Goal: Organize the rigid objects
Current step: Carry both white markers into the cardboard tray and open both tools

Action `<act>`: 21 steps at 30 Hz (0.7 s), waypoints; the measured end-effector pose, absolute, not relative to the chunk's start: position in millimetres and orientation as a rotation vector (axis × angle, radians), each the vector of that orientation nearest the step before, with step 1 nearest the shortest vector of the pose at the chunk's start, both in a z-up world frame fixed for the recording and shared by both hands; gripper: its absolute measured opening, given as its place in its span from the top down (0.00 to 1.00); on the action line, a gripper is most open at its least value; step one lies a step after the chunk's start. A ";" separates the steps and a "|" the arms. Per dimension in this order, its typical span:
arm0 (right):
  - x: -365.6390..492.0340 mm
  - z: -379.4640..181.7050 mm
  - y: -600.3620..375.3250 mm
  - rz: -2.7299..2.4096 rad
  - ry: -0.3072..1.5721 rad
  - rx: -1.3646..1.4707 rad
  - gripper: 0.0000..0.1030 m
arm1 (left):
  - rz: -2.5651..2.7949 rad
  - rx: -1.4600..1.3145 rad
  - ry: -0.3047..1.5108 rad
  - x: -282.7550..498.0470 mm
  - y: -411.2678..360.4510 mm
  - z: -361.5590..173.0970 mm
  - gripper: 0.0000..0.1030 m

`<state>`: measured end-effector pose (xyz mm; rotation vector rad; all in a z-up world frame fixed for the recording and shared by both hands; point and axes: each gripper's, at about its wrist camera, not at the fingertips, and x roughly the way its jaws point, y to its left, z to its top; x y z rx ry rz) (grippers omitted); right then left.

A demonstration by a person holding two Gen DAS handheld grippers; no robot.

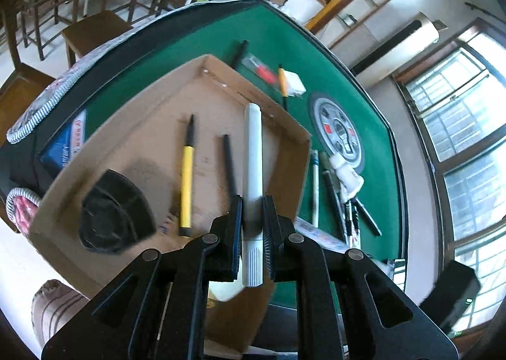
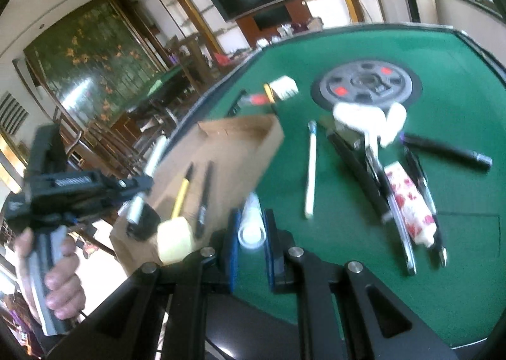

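- My left hand-held gripper (image 1: 252, 217) clamps a long white plastic marker (image 1: 253, 151) above the shallow brown cardboard tray (image 1: 126, 151).
- Only the right view shows my right hand-held gripper (image 2: 251, 227) pinching a white round-ended tube (image 2: 251, 220), green tabletop (image 2: 348, 227) open just ahead.

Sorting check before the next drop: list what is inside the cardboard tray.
Inside the cardboard tray: a yellow pen, a thin black pen and a black wedge-shaped object. The white marker in the left gripper covers part of the floor.

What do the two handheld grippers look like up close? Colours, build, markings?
Both the left gripper and right gripper are matte black, with angular linkage arms joined by round silver pivot pins. Their jaws carry blue-edged pads, ribbed on the inner face. Seen from the right wrist, the left unit has a grey grip handle and a white-lettered label too blurred to read.
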<state>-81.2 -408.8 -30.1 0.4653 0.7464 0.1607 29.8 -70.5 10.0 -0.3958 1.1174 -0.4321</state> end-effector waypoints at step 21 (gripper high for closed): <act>4.3 -15.7 -355.0 0.133 0.614 0.346 0.89 | -0.317 -0.380 1.198 89.1 -42.1 -28.8 0.89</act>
